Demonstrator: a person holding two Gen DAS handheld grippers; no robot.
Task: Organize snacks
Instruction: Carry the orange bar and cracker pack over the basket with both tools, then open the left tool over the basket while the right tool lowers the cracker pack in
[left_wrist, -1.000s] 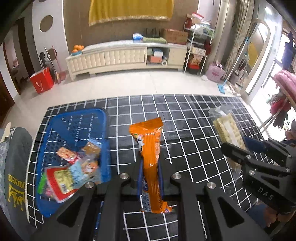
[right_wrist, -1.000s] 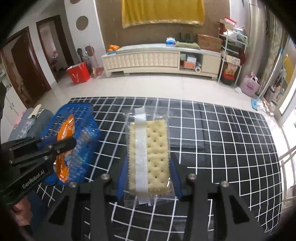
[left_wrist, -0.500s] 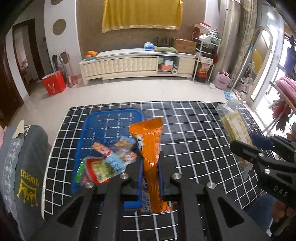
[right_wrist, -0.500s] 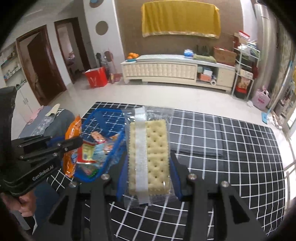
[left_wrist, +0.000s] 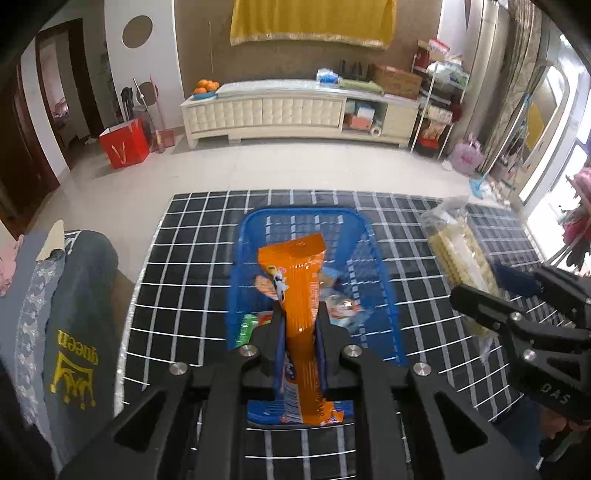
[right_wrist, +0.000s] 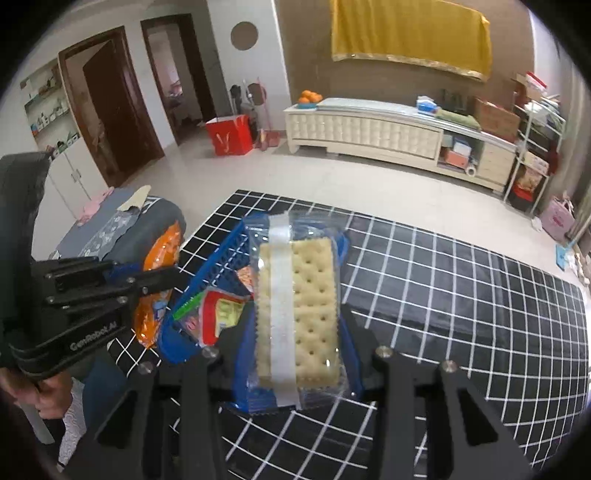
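left gripper (left_wrist: 300, 332), jaws clamped on a long orange snack packet (left_wrist: 301, 295), gripped low on its length, top end standing up and away from the camera. packet hanging over a blue mesh basket (left_wrist: 365, 254) directly beneath, near end of the packet showing blue print below the pads. seen from the right wrist view as the left gripper (right_wrist: 162, 280) at the far left, same orange packet (right_wrist: 159, 258) bulging out either side of its fingers, held by a hand (right_wrist: 33, 387) at the frame edge.

right gripper (right_wrist: 295, 332), jaws clamped on a clear-wrapped pack of cream crackers (right_wrist: 306, 306), a white seal strip running down its length. pack flat to the camera, tilted over the near right corner of the basket (right_wrist: 221, 266). seen from the left wrist view at the right as the right gripper (left_wrist: 491, 288), cracker pack (left_wrist: 458, 254) edge-on, beside the basket and above the cloth.

inside the basket: several small snack packets (left_wrist: 340, 306), among them a red and yellow one (right_wrist: 218, 314) and a green-edged one (left_wrist: 245, 328).

basket resting on a bench (left_wrist: 184, 280) covered in black cloth with a white grid. grey cushion printed "queen" (left_wrist: 74, 332) just off the left edge of the bench. beyond, pale tiled floor, a long cream cabinet (left_wrist: 295, 110) with oranges (left_wrist: 206, 85) on its end, a red bag (left_wrist: 125, 147), a yellow cloth (left_wrist: 310, 22) on the wall.
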